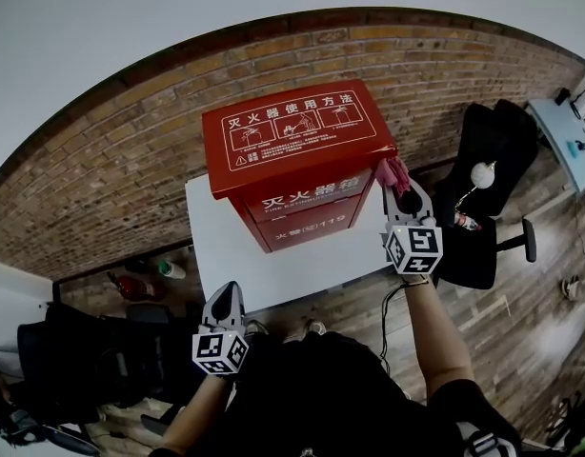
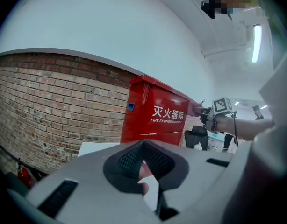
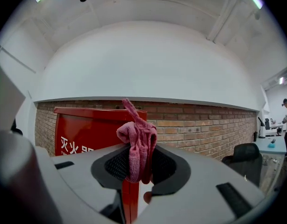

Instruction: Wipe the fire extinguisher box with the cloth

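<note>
Red fire extinguisher box point(image 1: 302, 160) stands upright on table point(image 1: 218, 246); crumpled pink cloth point(image 1: 393, 172) beside its top-right corner.

2 grippers in shot. Red fire extinguisher box point(image 1: 297, 155) upright on the white table point(image 1: 226, 255), backed by the brick wall point(image 1: 131, 160). Right gripper point(image 1: 400, 188) up at the box's right side, pink cloth point(image 1: 393, 171) bunched at its tip, right against the lid's corner. Left gripper point(image 1: 228, 293) low at the table's near edge, well apart from the box. Black chair point(image 1: 488, 160) off right.
</note>
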Demonstrator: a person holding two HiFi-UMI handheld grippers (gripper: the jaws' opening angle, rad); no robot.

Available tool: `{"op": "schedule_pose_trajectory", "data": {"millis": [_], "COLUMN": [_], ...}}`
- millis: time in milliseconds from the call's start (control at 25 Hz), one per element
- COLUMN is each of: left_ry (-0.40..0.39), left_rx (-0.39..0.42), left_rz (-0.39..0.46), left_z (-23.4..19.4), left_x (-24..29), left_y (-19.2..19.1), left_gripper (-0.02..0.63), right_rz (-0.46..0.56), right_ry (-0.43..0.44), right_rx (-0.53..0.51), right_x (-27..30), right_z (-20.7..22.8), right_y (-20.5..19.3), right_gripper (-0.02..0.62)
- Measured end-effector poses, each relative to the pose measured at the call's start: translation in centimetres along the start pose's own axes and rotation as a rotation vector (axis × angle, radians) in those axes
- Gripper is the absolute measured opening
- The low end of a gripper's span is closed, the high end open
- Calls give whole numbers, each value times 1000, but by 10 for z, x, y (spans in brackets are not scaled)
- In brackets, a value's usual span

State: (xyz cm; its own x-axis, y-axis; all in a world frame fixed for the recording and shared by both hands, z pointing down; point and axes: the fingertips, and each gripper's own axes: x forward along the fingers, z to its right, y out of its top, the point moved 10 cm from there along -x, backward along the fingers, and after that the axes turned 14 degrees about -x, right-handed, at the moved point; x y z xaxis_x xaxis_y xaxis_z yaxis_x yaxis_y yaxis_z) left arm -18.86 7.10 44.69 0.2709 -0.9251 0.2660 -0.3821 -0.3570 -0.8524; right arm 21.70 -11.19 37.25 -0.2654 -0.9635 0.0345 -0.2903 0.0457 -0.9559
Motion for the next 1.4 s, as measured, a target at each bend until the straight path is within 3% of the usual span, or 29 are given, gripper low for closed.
{"op": "schedule_pose_trajectory", "data": {"millis": [440,1400], "left_ry": [10,24], "left_rx": [1,19], "left_rz": [0,-10], "left_z": [-1,-1], "left_x": [-3,-2], "left_y": [-2,-3], "left_gripper": [14,15], "right_rz": [22,-59], "right_ry": [25,21], "right_rx": [-28,-17], "right_x": [-1,6], "right_z": [-9,-30], "right_y": [-10,-64], "right_gripper": [107,107]}}
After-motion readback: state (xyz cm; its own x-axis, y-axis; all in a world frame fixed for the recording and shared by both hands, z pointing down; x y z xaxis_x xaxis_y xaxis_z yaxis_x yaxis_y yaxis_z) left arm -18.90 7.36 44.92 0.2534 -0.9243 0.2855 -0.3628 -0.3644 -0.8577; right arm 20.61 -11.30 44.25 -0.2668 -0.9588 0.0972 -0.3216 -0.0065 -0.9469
